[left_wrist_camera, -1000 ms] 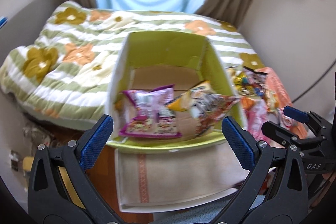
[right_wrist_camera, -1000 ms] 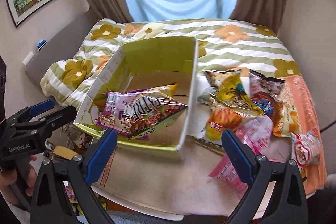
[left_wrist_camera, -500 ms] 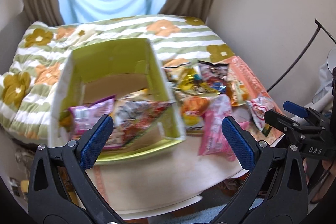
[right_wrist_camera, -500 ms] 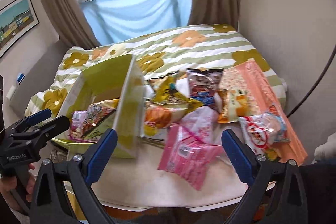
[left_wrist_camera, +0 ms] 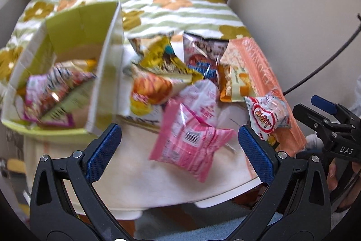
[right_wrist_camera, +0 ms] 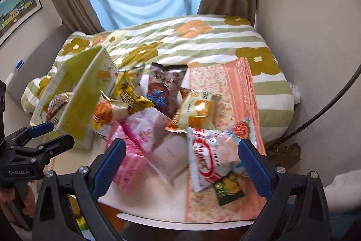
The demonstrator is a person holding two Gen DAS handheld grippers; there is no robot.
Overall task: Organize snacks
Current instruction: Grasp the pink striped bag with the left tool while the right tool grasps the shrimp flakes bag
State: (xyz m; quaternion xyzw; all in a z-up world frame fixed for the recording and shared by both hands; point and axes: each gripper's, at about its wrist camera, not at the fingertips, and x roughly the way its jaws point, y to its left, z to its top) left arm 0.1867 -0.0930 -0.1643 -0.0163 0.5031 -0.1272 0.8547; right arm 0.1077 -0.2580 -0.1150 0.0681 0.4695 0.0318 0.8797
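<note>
Left wrist view: the left gripper [left_wrist_camera: 179,142], spread wide and empty, is aimed at the pink pack [left_wrist_camera: 191,139] beside the box [left_wrist_camera: 106,73], while in the right wrist view the right gripper [right_wrist_camera: 182,162], equally wide and empty, is set over the white-red pack [right_wrist_camera: 214,157], so overlapped neighbours may be dragged along.

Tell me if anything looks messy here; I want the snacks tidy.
Yes: only a few packets sit in the green box, while the rest lie in an overlapping heap beside it, and the pink packet and red-and-white packet sprawl near the table's front edge.
</note>
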